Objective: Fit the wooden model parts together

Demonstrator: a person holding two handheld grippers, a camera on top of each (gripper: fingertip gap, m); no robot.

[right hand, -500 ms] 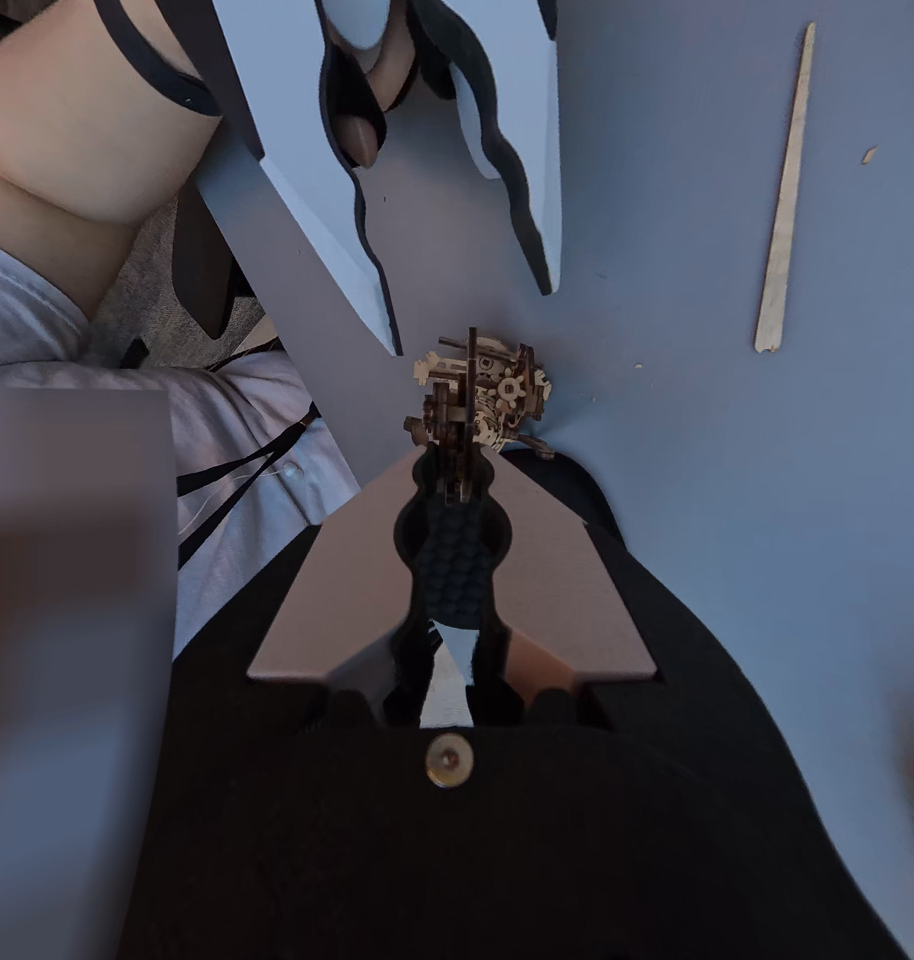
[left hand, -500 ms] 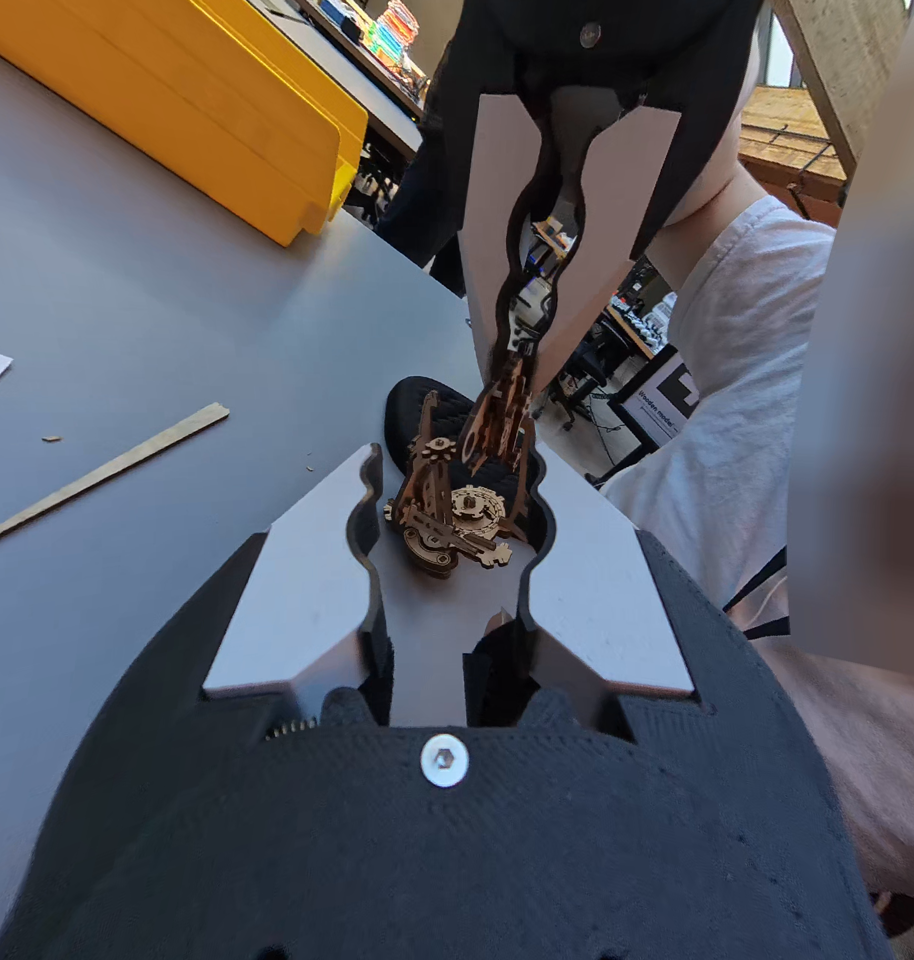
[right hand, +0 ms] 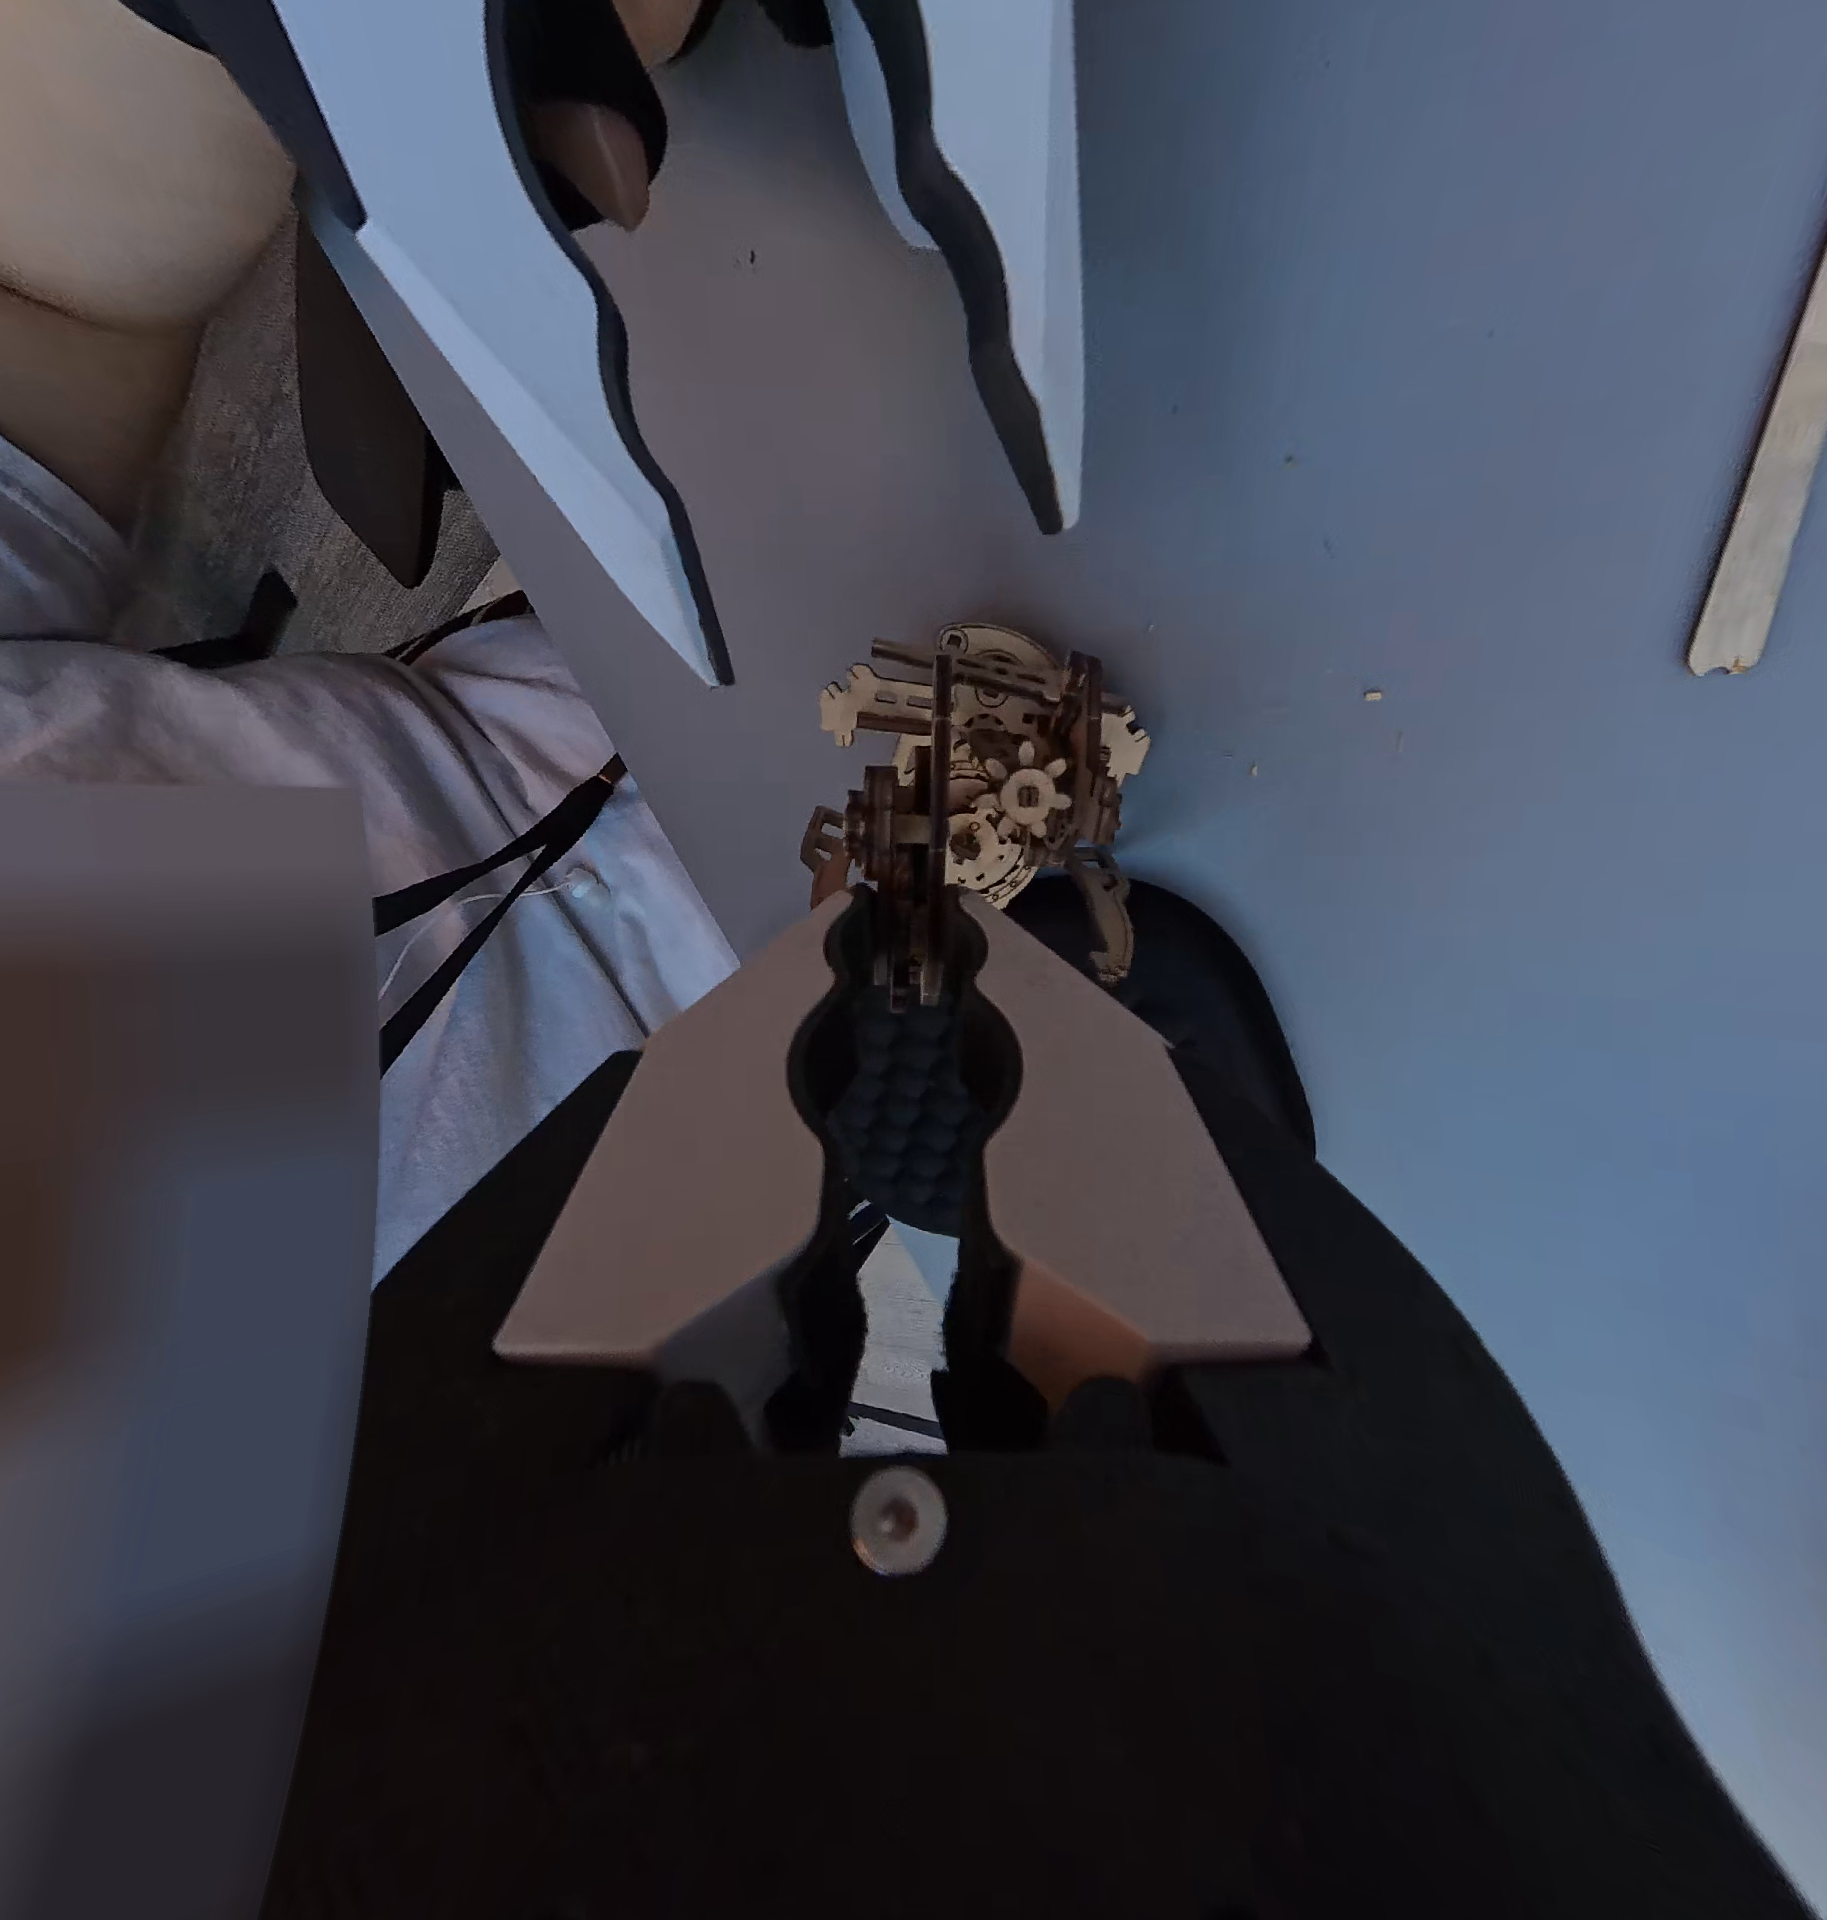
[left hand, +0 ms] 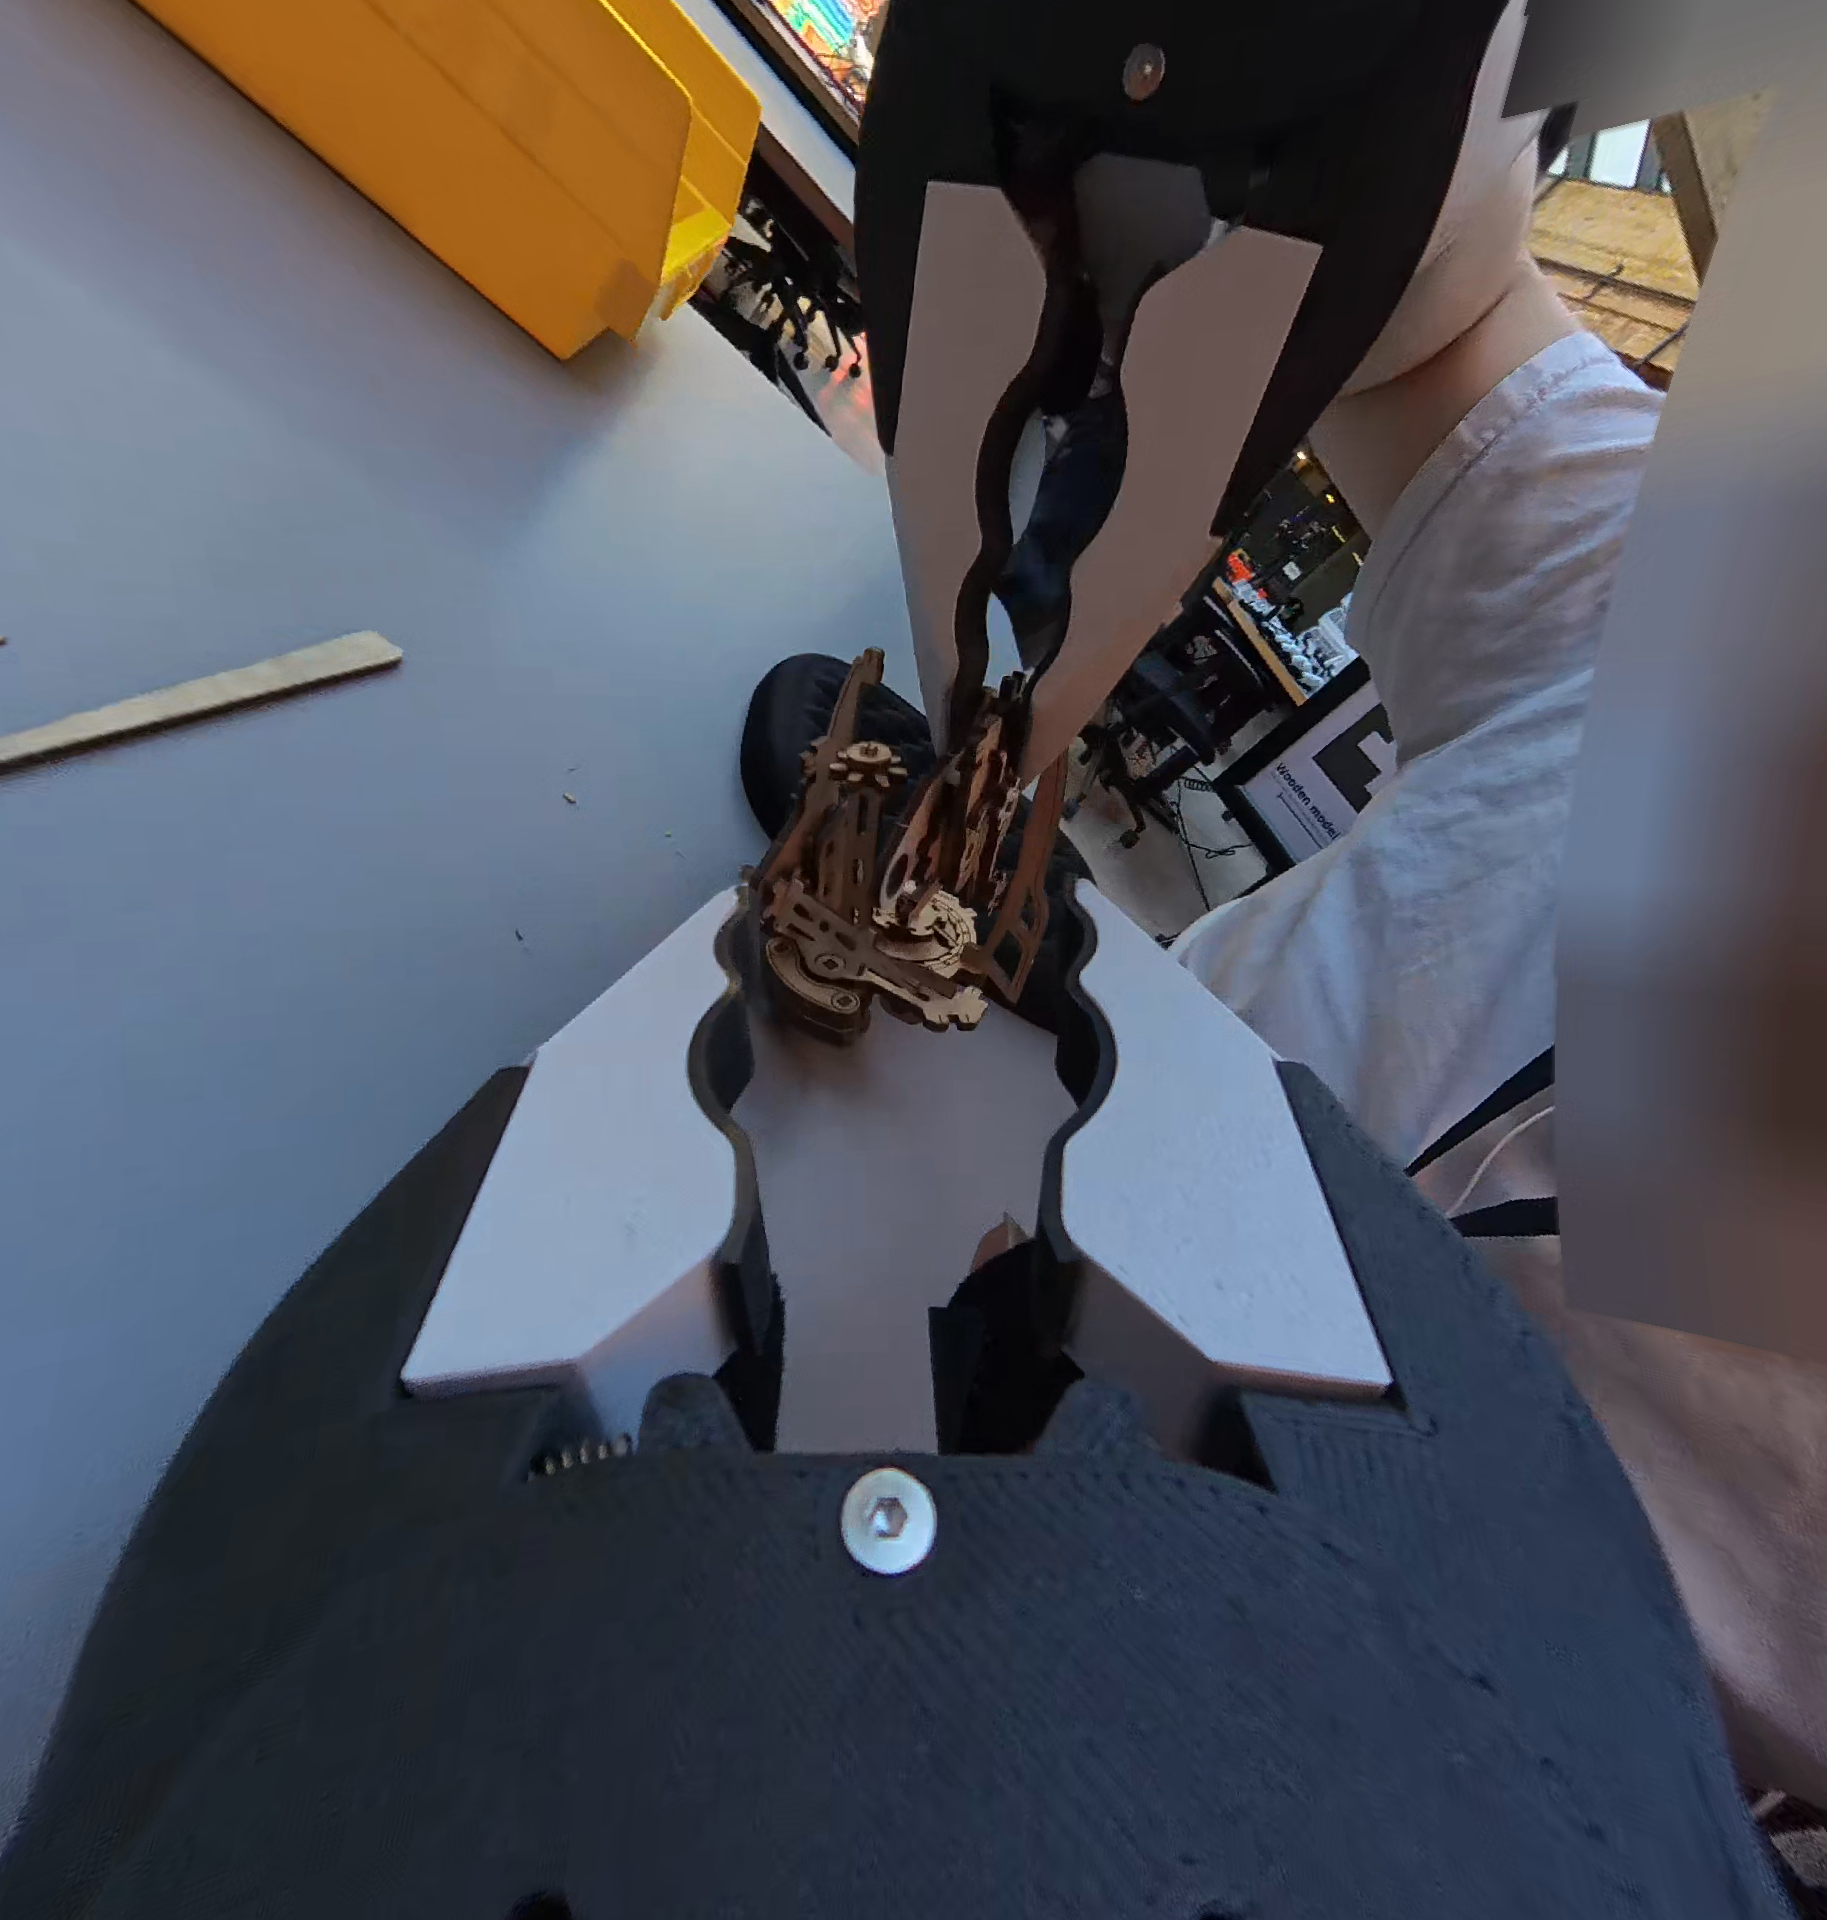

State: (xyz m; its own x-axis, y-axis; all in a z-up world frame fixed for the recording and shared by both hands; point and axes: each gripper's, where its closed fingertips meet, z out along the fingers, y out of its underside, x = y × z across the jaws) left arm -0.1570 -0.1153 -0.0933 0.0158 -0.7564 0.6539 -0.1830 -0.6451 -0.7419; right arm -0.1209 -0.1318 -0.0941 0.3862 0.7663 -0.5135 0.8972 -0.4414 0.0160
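Right gripper point(right hand: 904, 935) jaws pinched on wooden model point(right hand: 976, 790) top. Left gripper point(left hand: 904, 935) jaws wide open, empty, straddling model on desk point(left hand: 265, 935).

Geared wooden model point(left hand: 893, 883) upright on table

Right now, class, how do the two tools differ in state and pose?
The left tool is open, fingers spread either side of the wooden model; the right tool is shut on a wooden part of it. The left tool comes in low along the grey table; the right tool points down from above. Both have white fingers and black bodies.
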